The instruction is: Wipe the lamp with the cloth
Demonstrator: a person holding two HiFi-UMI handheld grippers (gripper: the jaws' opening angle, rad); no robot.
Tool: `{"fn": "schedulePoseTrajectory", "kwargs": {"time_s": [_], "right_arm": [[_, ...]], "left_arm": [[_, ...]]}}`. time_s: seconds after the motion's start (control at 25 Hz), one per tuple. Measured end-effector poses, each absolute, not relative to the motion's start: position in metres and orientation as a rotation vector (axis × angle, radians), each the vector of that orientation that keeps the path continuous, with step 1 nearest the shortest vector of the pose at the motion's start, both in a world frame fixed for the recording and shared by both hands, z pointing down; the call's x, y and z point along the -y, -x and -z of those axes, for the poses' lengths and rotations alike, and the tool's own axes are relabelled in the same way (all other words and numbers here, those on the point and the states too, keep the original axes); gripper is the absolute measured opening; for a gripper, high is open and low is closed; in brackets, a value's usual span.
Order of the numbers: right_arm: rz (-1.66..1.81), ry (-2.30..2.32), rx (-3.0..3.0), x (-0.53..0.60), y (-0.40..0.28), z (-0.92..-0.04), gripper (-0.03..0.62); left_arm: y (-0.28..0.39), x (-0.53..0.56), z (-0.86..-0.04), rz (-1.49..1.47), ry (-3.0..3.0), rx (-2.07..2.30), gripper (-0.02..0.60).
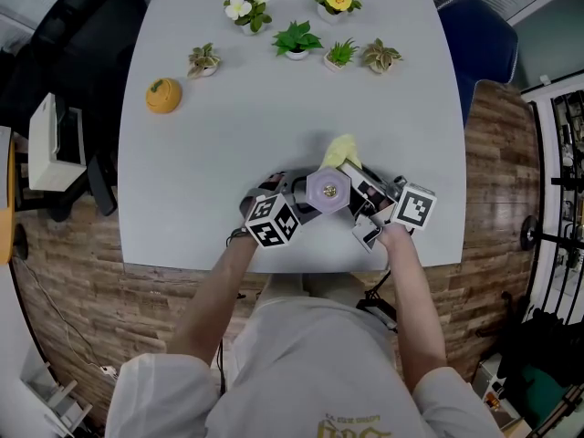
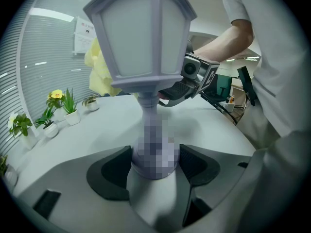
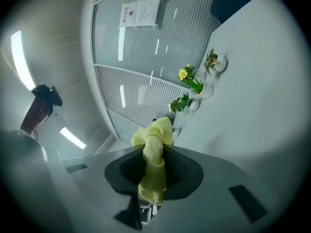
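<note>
Left gripper view: left fingers [image 2: 110, 172] clamp lamp [image 2: 141, 42] at base | right fingers [image 3: 182, 172] pinch yellow cloth [image 3: 154, 147] | wall notice [image 3: 140, 12] unreadable

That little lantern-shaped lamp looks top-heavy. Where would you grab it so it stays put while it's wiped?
Low on the round foot of the lamp, coming in from the near edge of the table, as the left gripper does. The foot is narrow enough to fit between both pads, and the wide lantern head stays free for the cloth.
</note>
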State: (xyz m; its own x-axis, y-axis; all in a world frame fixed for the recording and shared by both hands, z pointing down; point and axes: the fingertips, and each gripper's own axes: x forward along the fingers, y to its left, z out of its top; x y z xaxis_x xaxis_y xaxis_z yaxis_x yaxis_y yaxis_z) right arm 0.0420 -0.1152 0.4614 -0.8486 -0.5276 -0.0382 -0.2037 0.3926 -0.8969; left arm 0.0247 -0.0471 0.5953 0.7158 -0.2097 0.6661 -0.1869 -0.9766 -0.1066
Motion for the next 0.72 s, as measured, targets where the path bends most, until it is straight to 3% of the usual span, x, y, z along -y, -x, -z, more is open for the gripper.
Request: {"fn": "schedulePoseTrajectory", "kwargs": {"time_s": [0.72], "right_arm": [[1.526,0.756,-2.455,0.113,-0.035,-0.498,0.077]], "left_arm": [[-0.025,0.046,-0.594,1.122,2.879,-0.333,0.318]]}}
